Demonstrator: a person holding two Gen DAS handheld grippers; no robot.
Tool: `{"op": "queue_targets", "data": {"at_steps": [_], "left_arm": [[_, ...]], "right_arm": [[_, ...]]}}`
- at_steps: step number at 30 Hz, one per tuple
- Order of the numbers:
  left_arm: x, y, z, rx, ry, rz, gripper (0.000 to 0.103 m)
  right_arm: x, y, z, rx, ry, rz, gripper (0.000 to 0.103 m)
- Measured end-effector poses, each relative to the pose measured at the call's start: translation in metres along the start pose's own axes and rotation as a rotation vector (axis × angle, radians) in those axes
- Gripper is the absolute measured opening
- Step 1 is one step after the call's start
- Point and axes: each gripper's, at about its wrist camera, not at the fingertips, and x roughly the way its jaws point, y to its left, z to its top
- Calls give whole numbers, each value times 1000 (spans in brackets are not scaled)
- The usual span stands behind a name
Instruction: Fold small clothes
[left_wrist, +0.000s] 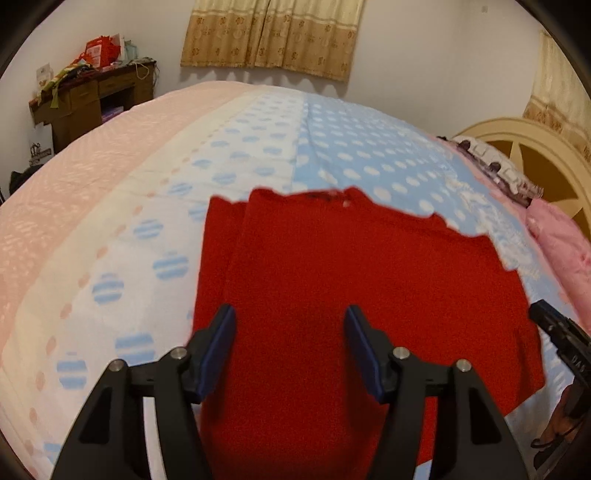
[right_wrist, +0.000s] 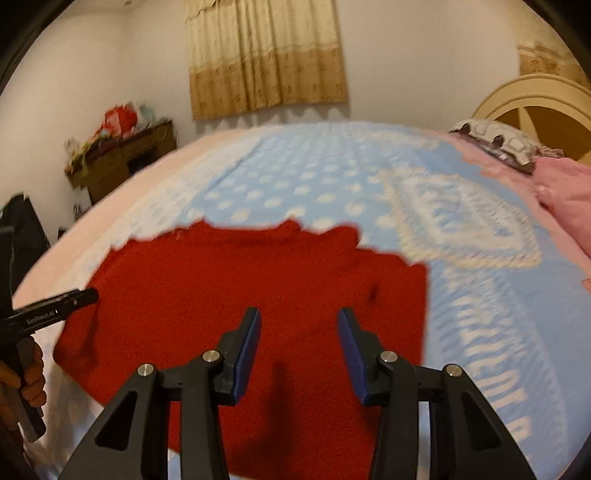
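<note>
The left gripper (left_wrist: 290, 350) has its jaws standing well apart with nothing between the blue pads; only red cloth shows beyond the gap. The right gripper (right_wrist: 299, 354) is likewise open, a little narrower, and holds nothing. Both hover above the near part of the red garment (left_wrist: 332, 266), apart from it as far as the views show.

The garment lies flat on the bed (left_wrist: 110, 206), on the blue, white-dotted part of the bedspread, neckline at the far edge. Its left side looks already turned in, with a lengthwise fold line running near to far; the right side ends in a stepped edge that seems to be a sleeve. In the right wrist view a person's hand (right_wrist: 31, 384) shows at the left edge, gripping the other tool's handle. Pink bedding (left_wrist: 561, 236) and a pillow lie at the far right, and a cluttered wooden desk (left_wrist: 92, 99) stands against the far left wall.

Risks, as I judge them: the knit is soft and thick, so jaws closing low could pinch the bedspread along with it, or catch only the top layer and pull the finished fold open. Uneven lifts by the two hands would skew the next fold.
</note>
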Motion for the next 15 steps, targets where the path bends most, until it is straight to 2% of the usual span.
{"op": "queue_targets", "data": {"at_steps": [1,2,3,6,7,9,12,15], "left_arm": [[2,-1,-5,9,-7,21,64],[3,-2,-7,18,-16,33,67],[5,-3,-10,33,-26,47,72],[12,-7,-17,78,-60,121,87],[13,-6,-17,72,-65,132,90],[14,-1,-17,42,-58,150,103],[19,17,-17,-57,-32,80,103],[18,12,-19,-40,-38,98,103]], "right_arm": [[12,1,-9,2,33,-19,45],[15,1,-16,-4,28,-33,45],[12,3,-20,-21,-5,-41,45],[12,9,-22,-44,-6,-66,45],[13,10,-22,-48,-14,-71,45],[11,10,-24,-56,-25,-80,45],[11,8,-23,-58,-31,-85,45],[11,9,-21,-60,-34,-90,46]]}}
